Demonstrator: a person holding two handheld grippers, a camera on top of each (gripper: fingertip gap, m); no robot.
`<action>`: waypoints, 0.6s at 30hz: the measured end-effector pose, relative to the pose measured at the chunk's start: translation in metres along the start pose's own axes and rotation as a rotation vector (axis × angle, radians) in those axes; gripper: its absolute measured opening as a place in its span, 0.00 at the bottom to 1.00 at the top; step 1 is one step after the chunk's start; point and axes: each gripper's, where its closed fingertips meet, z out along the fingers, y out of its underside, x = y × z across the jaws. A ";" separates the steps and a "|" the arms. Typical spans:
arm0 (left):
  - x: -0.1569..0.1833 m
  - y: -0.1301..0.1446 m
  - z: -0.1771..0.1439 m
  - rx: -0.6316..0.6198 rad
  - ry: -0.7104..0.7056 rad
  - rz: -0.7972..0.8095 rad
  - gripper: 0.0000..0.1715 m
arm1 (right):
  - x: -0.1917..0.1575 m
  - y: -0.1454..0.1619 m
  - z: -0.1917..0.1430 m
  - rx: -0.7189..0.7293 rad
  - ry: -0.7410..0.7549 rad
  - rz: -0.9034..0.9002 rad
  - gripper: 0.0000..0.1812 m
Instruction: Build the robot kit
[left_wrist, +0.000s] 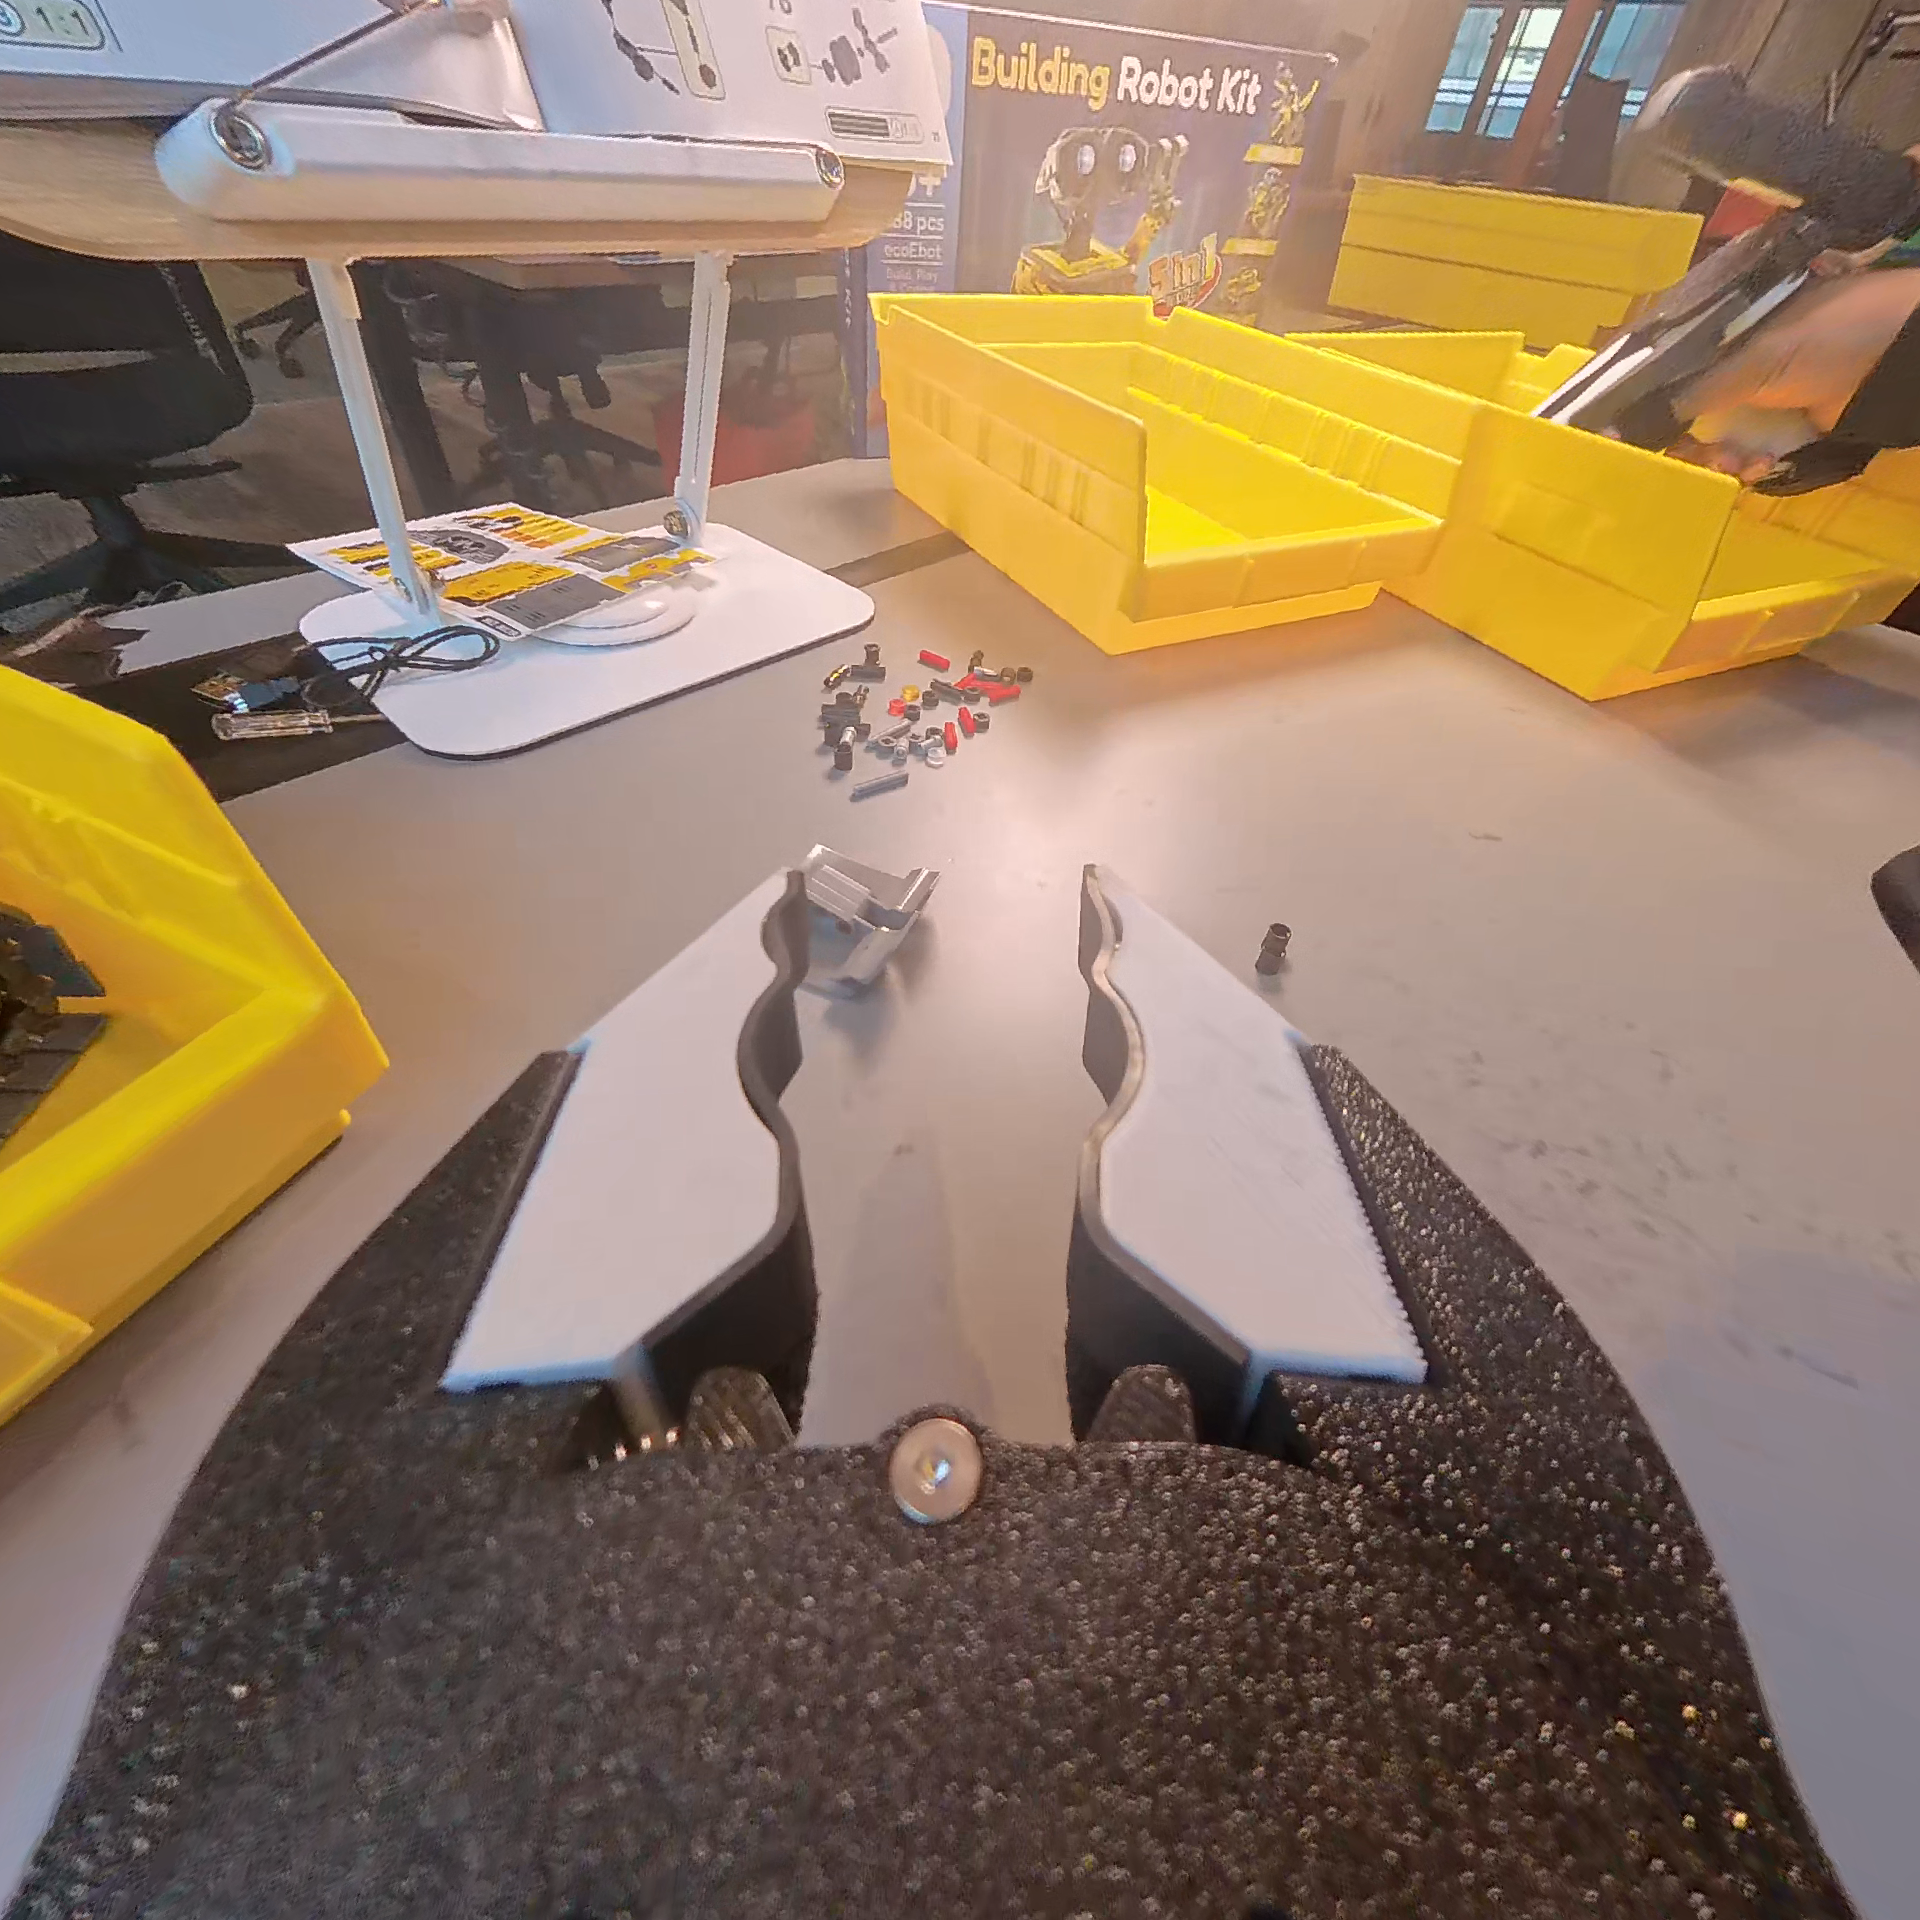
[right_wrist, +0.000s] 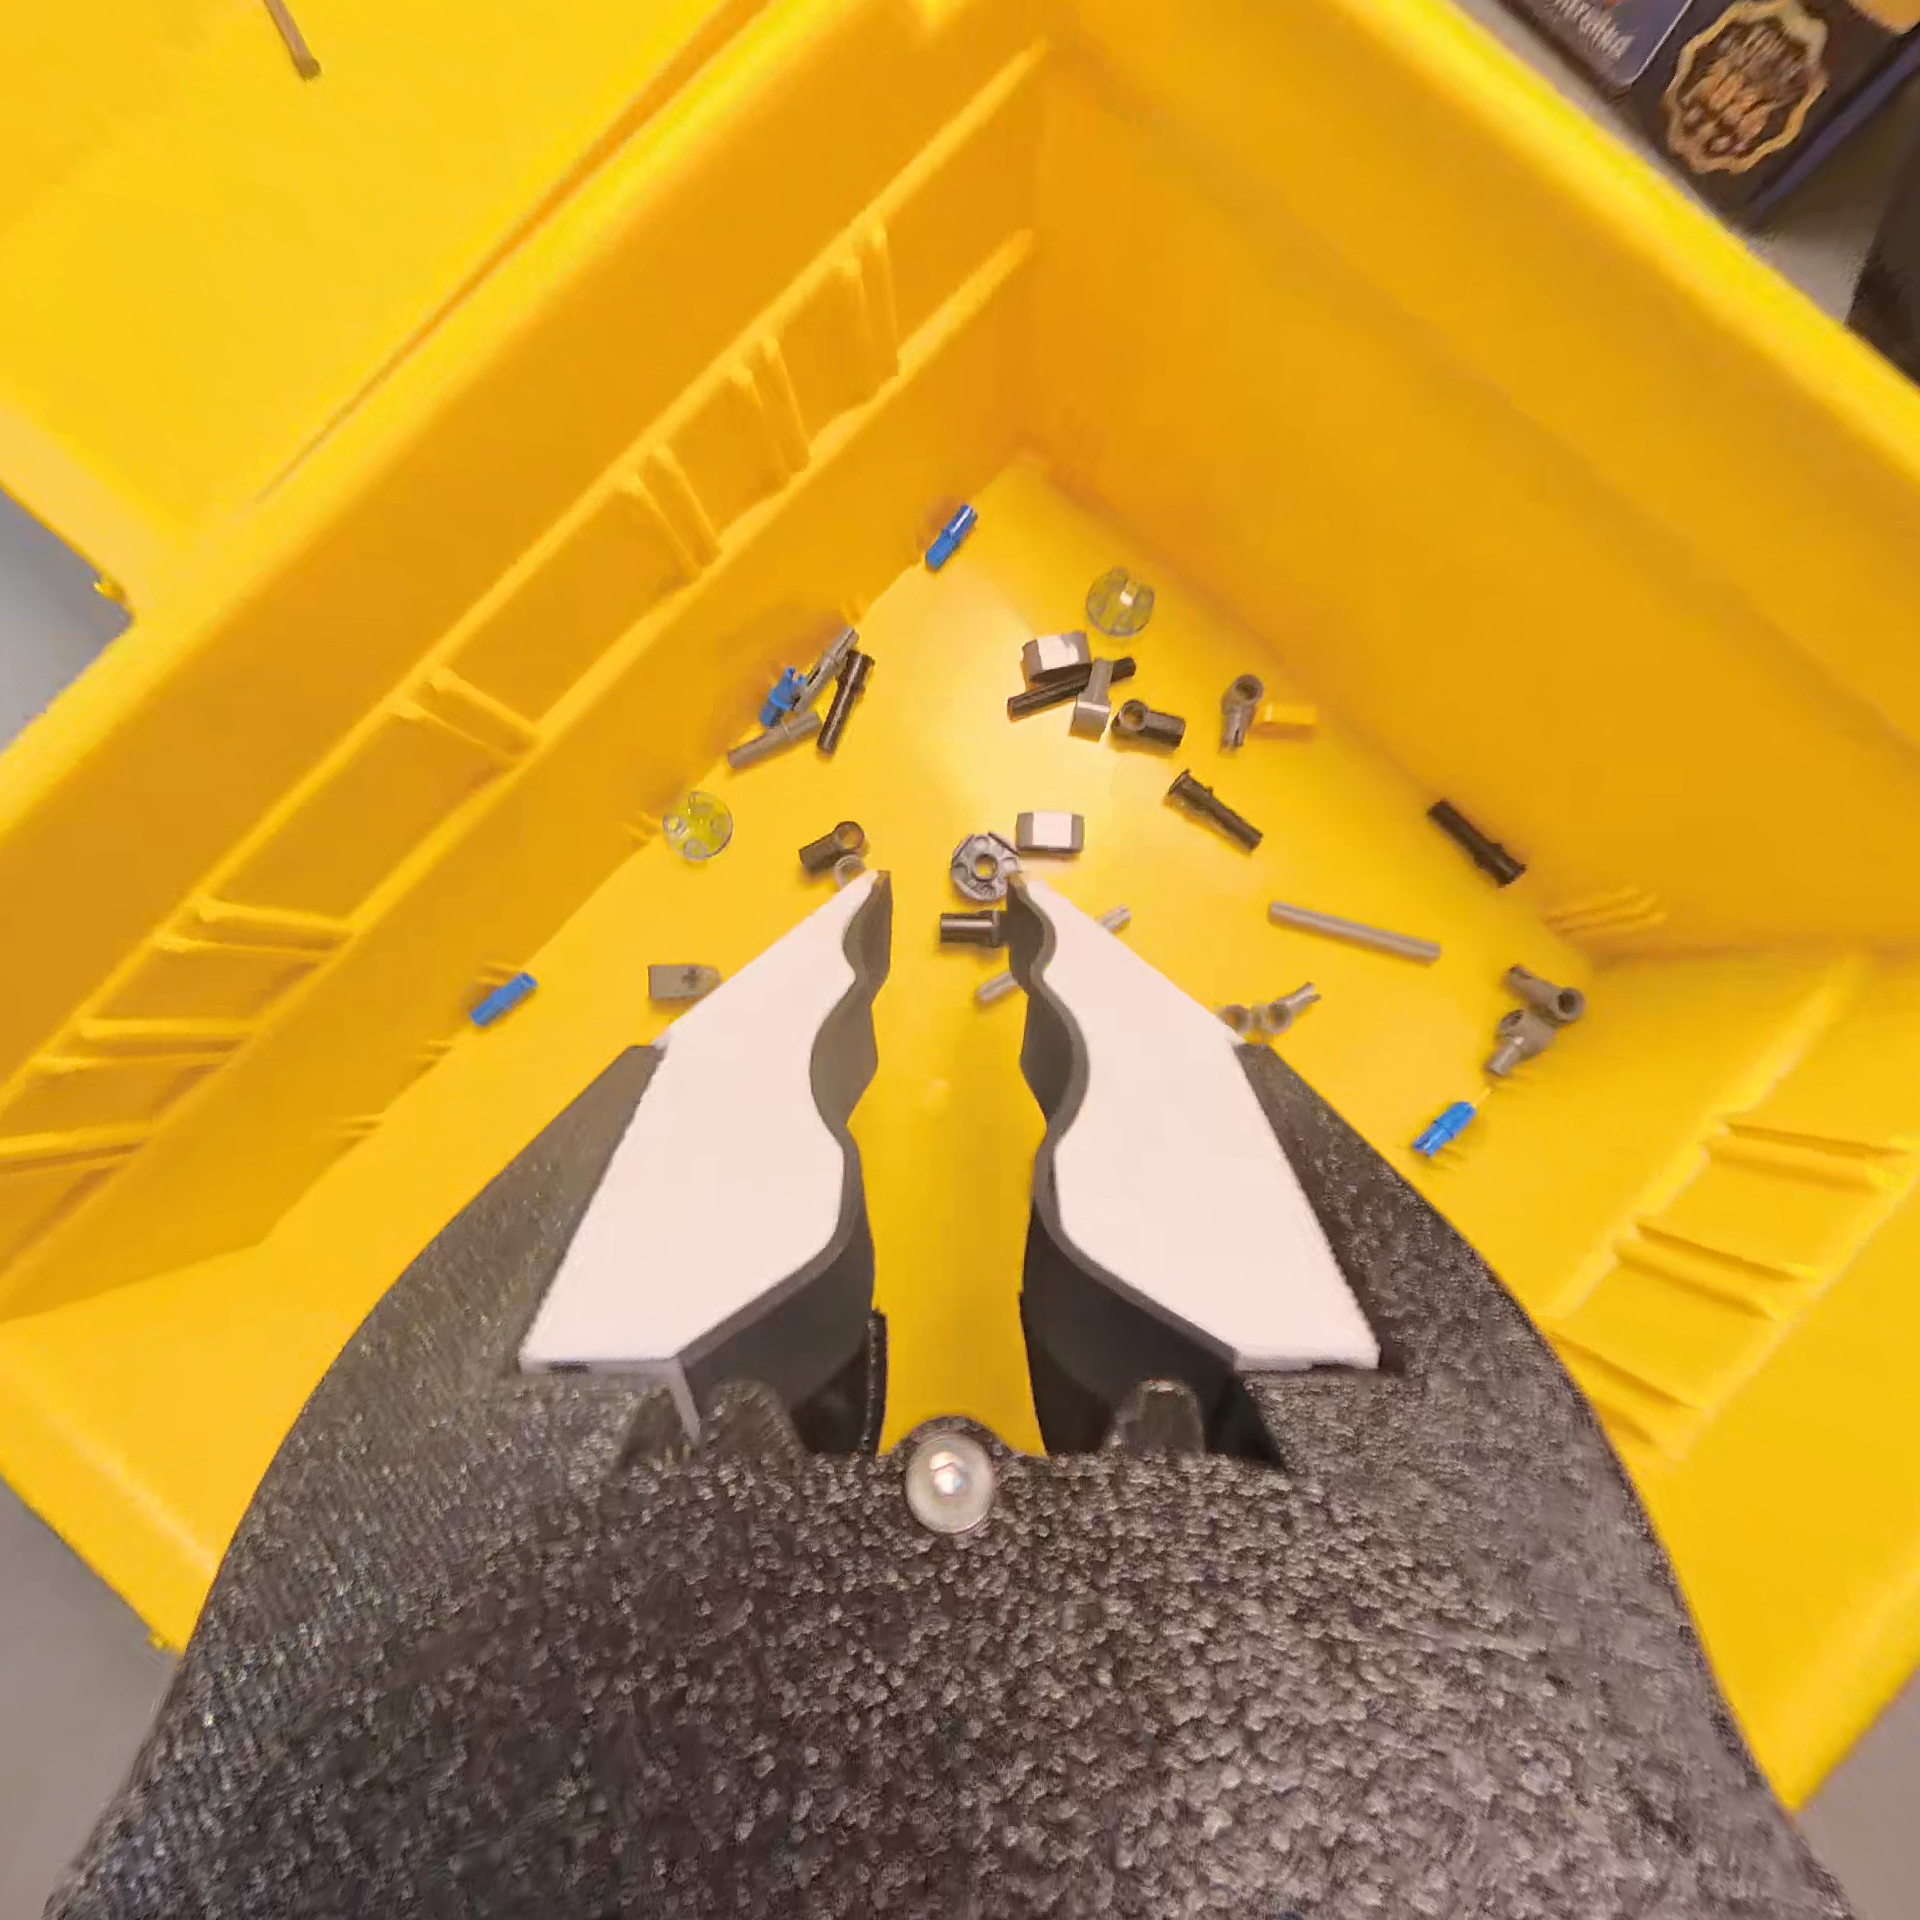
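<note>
Left wrist view: left gripper (left_wrist: 935, 883) low over the grey table (left_wrist: 1455, 1039), fingers spread wide, nothing between them. A small silver-grey angled part (left_wrist: 862, 920) lies on the table at the left fingertip, touching or just beside it, can't tell which. One small black connector (left_wrist: 1270, 945) sits just outside the right finger. Farther ahead, a scatter of small black, red and grey pieces (left_wrist: 920, 707), a white stand base (left_wrist: 623, 644), and yellow bins (left_wrist: 1143, 488) with a kit box (left_wrist: 1122, 156) behind.

Right wrist view: right gripper (right_wrist: 948, 883) inside a yellow bin (right_wrist: 1351, 416), fingers slightly apart, gripping nothing. Tips are down among loose parts on the bin floor. A dark round disc piece (right_wrist: 979, 862) sits just beyond the gap, a short black pin (right_wrist: 971, 928) against the right finger's inner edge. Blue pins (right_wrist: 951, 537), grey axle (right_wrist: 1353, 931), and black pins (right_wrist: 1212, 808) are scattered around.
</note>
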 end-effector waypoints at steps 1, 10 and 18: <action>-0.001 -0.001 0.000 0.003 0.000 -0.003 0.30 | -0.002 0.004 0.002 -0.026 -0.016 -0.010 0.12; -0.008 -0.005 -0.004 0.041 -0.016 -0.034 0.31 | -0.014 0.032 -0.003 -0.196 -0.057 -0.124 0.08; -0.007 -0.006 -0.004 0.041 -0.016 -0.019 0.33 | -0.048 0.057 -0.011 -0.292 -0.147 -0.393 0.09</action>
